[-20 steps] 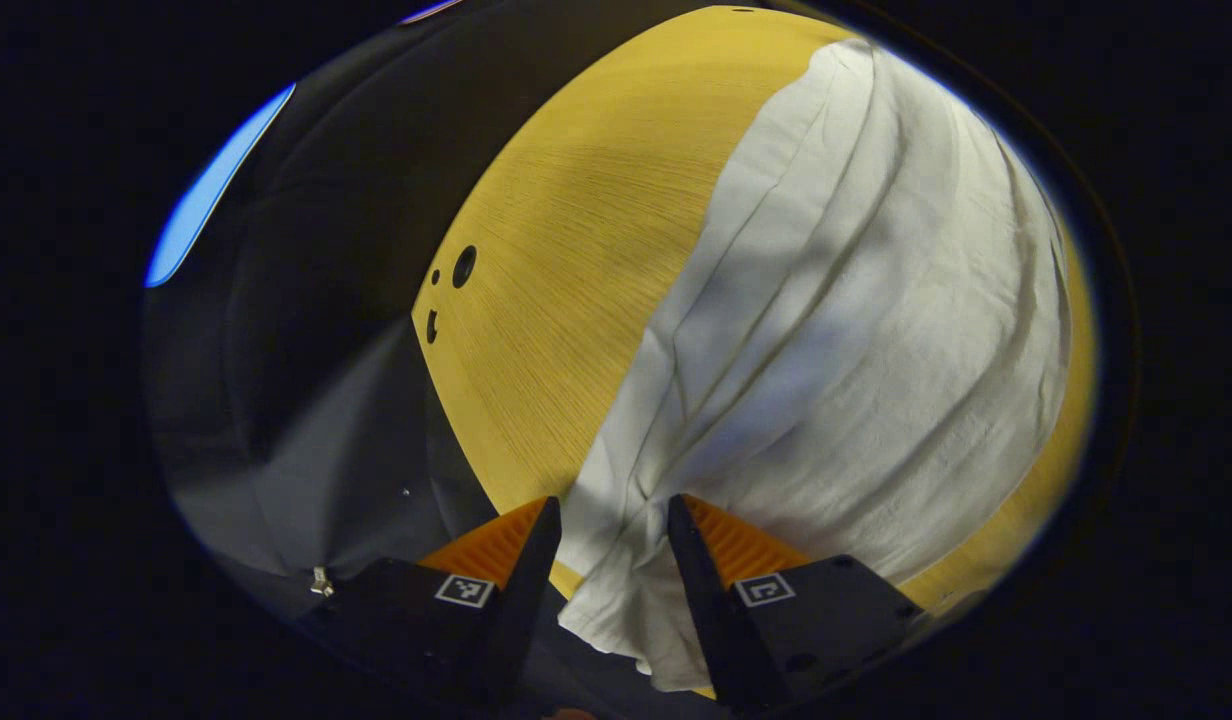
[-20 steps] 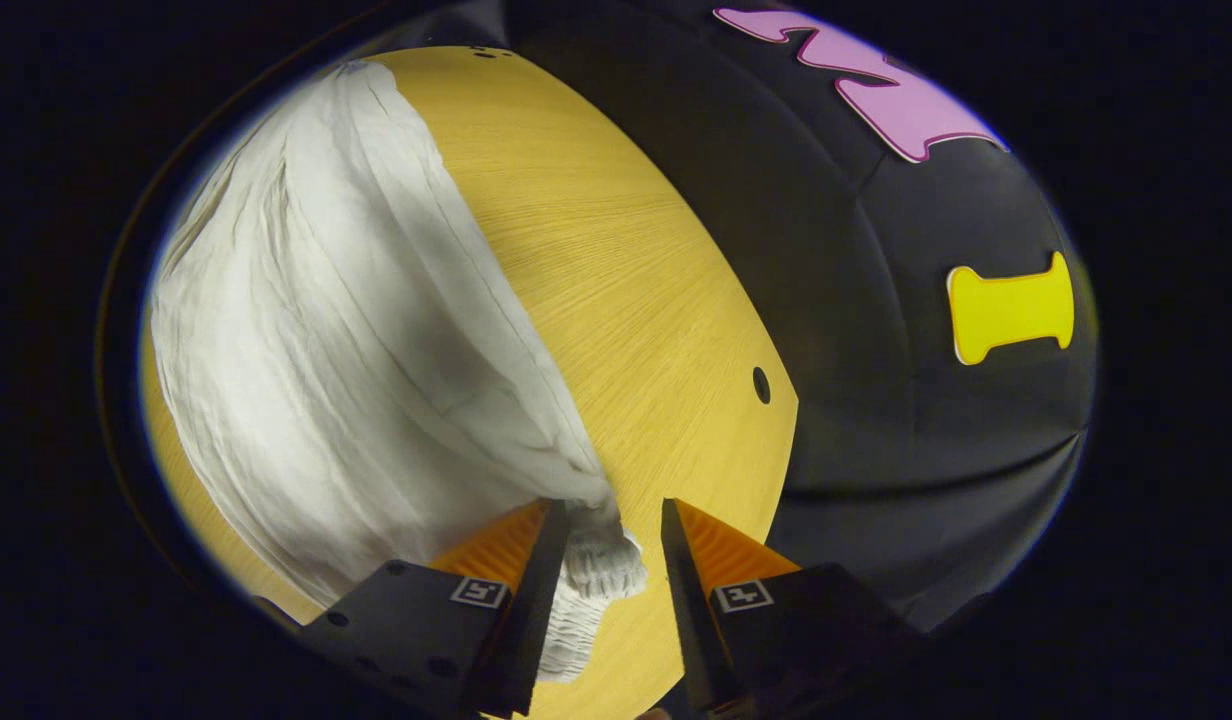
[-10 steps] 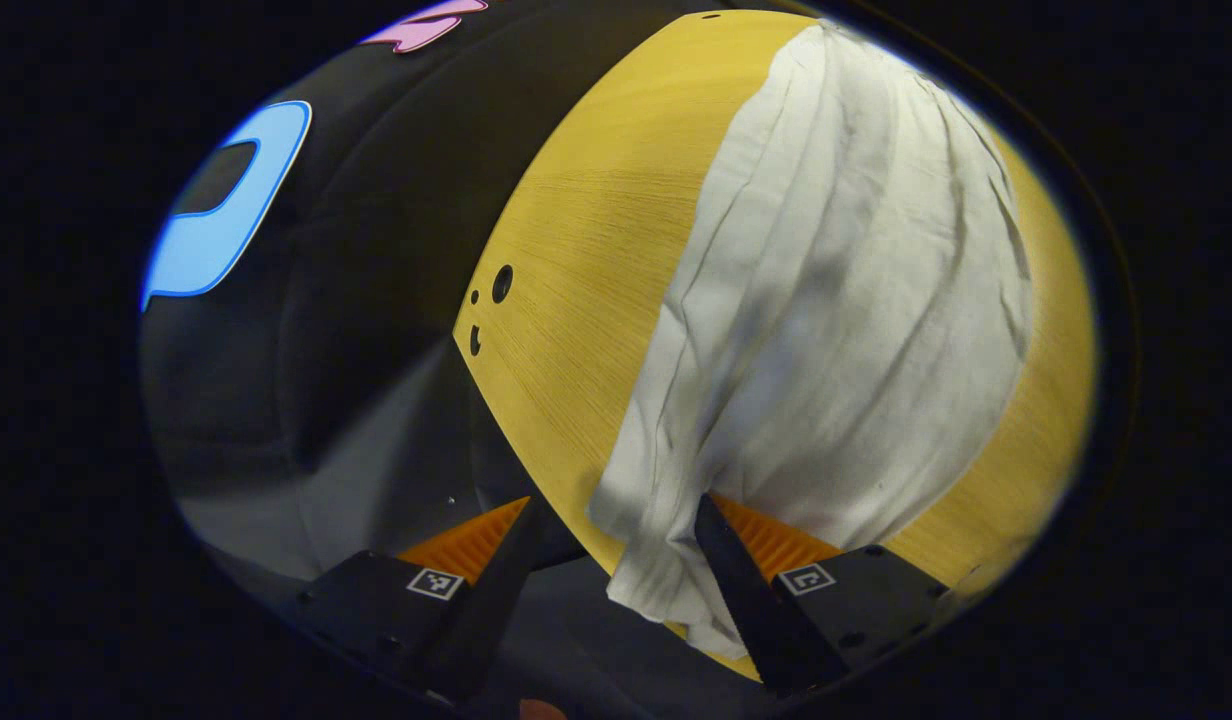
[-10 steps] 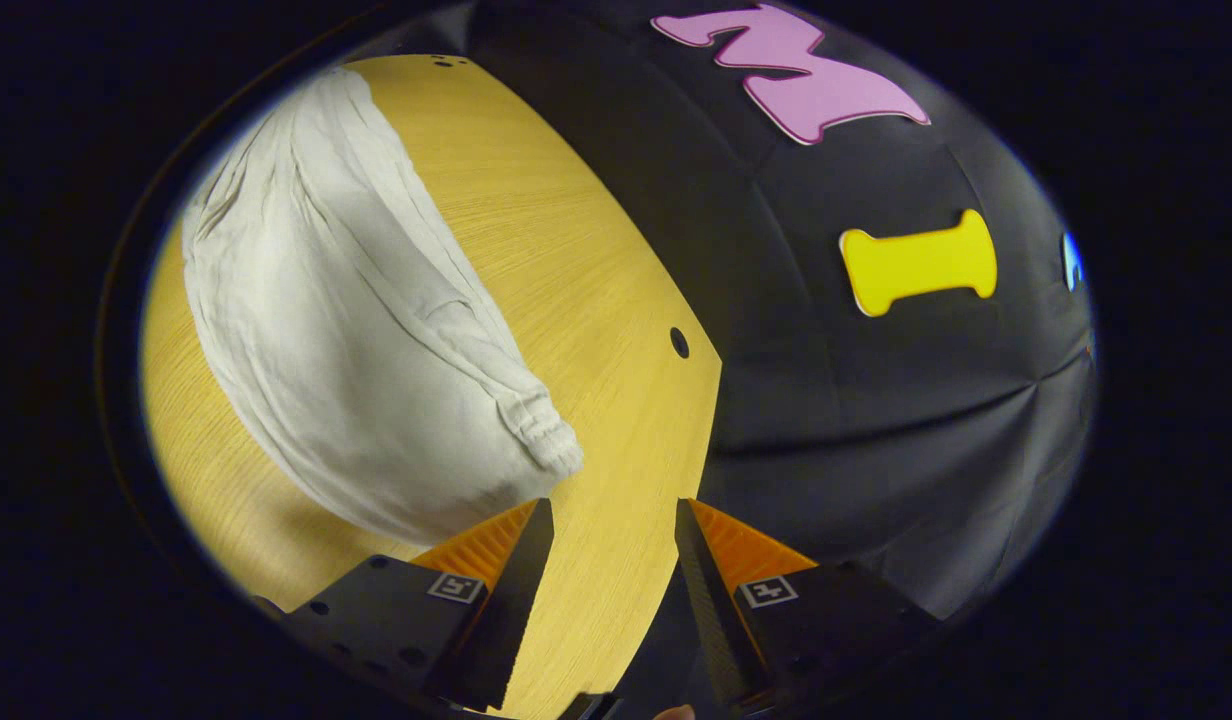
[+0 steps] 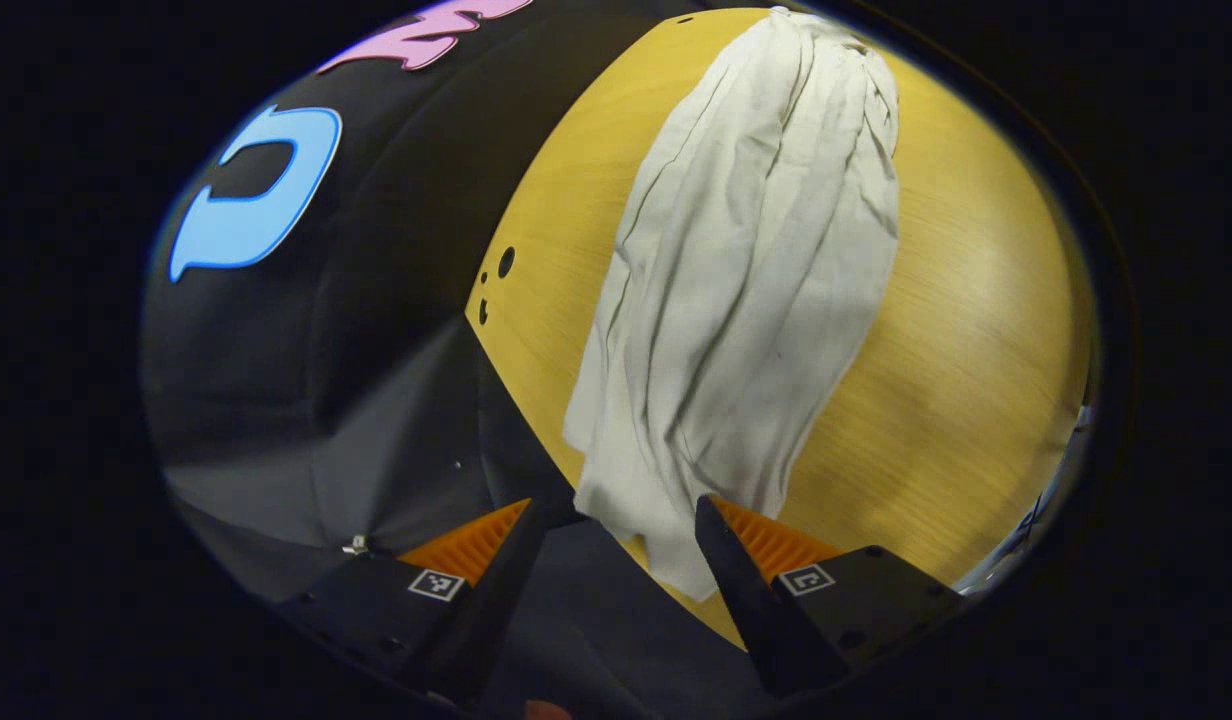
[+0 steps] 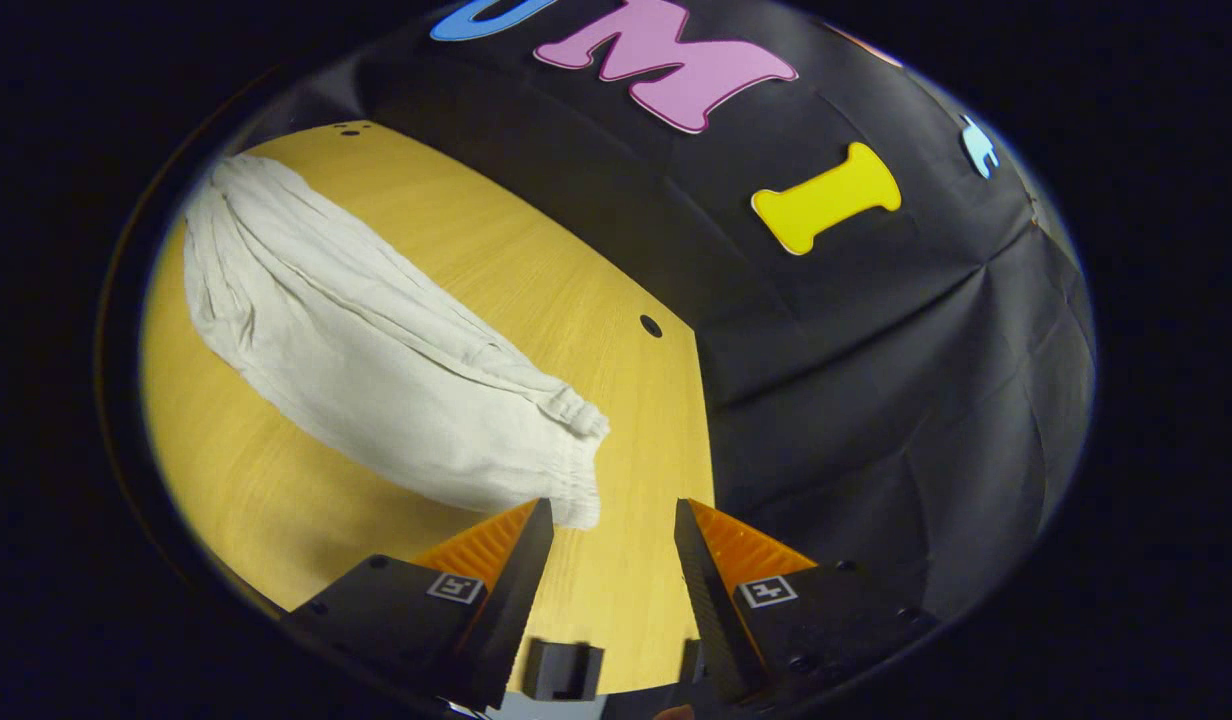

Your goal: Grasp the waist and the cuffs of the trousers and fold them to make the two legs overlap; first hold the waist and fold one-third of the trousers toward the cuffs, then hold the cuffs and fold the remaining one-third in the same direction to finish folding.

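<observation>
Wooden tabletop (image 5: 976,330) carries white trousers (image 5: 746,290) lying as one long, rumpled strip, elastic waist (image 6: 576,440) near the right gripper (image 6: 606,520). Both it and the left gripper (image 5: 616,520) stand open above the cloth ends, holding nothing.

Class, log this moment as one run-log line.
left gripper: open, over cuffs | right gripper: open, near waist | trousers: flat on table, legs overlapped
</observation>
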A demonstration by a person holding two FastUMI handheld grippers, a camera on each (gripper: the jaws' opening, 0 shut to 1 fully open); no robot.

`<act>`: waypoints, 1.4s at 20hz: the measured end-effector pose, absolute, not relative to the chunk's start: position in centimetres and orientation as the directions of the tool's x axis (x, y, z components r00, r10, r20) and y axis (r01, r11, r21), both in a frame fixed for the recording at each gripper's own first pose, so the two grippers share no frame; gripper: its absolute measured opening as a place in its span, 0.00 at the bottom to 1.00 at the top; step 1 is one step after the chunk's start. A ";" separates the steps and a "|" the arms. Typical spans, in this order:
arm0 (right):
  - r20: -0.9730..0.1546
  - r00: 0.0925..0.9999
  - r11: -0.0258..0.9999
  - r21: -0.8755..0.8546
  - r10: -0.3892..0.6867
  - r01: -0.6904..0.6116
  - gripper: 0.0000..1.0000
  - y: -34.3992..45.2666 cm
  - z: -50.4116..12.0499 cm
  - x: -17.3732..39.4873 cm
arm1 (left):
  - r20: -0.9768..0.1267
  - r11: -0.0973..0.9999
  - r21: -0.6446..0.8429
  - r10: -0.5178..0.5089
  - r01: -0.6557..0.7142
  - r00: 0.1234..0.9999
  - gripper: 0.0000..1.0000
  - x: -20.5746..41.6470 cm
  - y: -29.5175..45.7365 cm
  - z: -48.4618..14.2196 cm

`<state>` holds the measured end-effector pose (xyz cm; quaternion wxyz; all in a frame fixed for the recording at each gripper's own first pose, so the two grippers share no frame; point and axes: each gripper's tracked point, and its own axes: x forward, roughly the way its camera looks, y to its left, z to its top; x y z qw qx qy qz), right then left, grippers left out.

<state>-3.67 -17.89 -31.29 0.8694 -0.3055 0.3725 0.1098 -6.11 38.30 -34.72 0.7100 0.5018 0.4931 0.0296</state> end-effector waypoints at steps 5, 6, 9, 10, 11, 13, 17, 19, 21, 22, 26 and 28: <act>-0.752 0.659 0.933 -0.234 0.005 -0.274 0.77 -14.6 -32.3 -6.3 | -0.651 0.611 0.744 0.573 0.270 0.497 0.97 -10.1 38.0 -33.5; -0.758 0.652 0.950 -0.197 0.008 -0.241 0.77 -14.4 -32.6 -6.5 | -0.647 0.636 0.738 0.571 0.226 0.506 0.96 -10.4 37.4 -33.1; -0.779 0.627 0.983 -0.098 0.021 -0.155 0.77 -13.7 -33.7 -6.8 | -0.644 0.713 0.694 0.555 0.097 0.527 0.96 -10.3 35.3 -32.6; -0.785 0.618 0.991 -0.065 0.023 -0.119 0.77 -13.8 -34.1 -6.9 | -0.645 0.738 0.672 0.545 0.060 0.536 0.96 -10.1 34.5 -32.5; -0.792 0.610 0.996 -0.028 0.026 -0.080 0.77 -13.8 -34.5 -6.8 | -0.648 0.761 0.648 0.533 0.027 0.544 0.96 -9.8 33.8 -32.5; -0.815 0.580 0.999 0.046 0.025 0.021 0.77 -13.9 -35.4 -6.6 | -0.666 0.803 0.596 0.508 -0.021 0.546 0.96 -9.3 32.5 -33.1; -0.843 0.535 0.953 0.198 0.047 0.228 0.77 -14.4 -37.1 -5.7 | -0.688 0.851 0.515 0.480 -0.100 0.545 0.97 -9.1 30.9 -33.8; -0.845 0.533 0.921 0.235 0.037 0.310 0.80 -15.2 -37.9 -4.6 | -0.692 0.864 0.485 0.475 -0.137 0.544 0.97 -9.4 30.4 -34.0; -0.862 0.507 0.914 0.219 0.017 0.341 0.78 -16.4 -39.4 -4.1 | -0.697 0.871 0.461 0.475 -0.171 0.537 0.97 -9.7 30.2 -34.2; -0.867 0.498 0.909 0.220 0.016 0.354 0.78 -16.6 -40.0 -3.8 | -0.701 0.874 0.449 0.475 -0.188 0.533 0.97 -10.0 29.9 -34.3; -0.872 0.488 0.870 0.262 0.028 0.418 0.78 -16.7 -41.3 -2.2 | -0.708 0.870 0.446 0.486 -0.210 0.512 0.97 -10.7 29.3 -34.8; -0.877 0.478 0.858 0.276 0.041 0.432 0.79 -16.5 -41.9 -2.1 | -0.708 0.865 0.458 0.495 -0.206 0.504 0.97 -10.8 29.0 -34.9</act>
